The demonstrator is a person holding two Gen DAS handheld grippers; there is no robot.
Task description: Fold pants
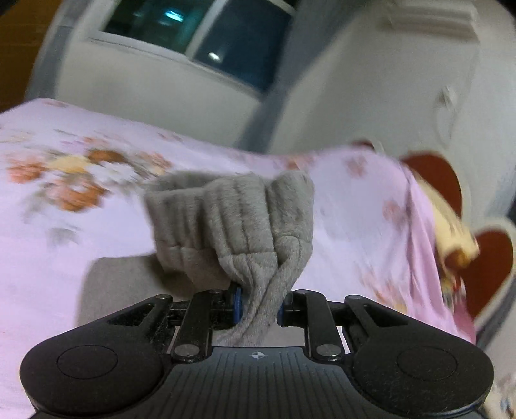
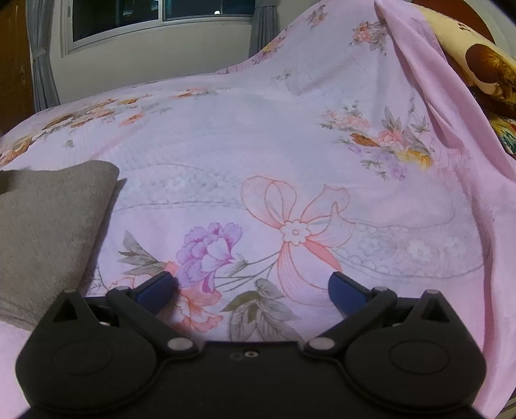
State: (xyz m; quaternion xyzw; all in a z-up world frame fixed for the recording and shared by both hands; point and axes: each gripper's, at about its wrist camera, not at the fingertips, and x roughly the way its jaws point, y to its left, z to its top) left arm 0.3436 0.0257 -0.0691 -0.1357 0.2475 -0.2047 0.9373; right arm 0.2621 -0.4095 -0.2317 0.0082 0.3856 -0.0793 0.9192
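- left wrist view is smeared all over: the bedsheet [image 1: 64,225] flowers and the window [image 1: 200,29] are just streaks
- the pants [image 2: 48,232] run off the right wrist view's left edge
- pillow [image 2: 483,58] at the bed's far right corner is mostly under the sheet, cut by the frame

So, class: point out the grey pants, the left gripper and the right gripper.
grey pants [image 1: 245,209]: left wrist view, on the ribbed bunched cloth.
left gripper [image 1: 258,309]: left wrist view, between the tips pinching the cloth.
right gripper [image 2: 251,287]: right wrist view, between the spread tips.
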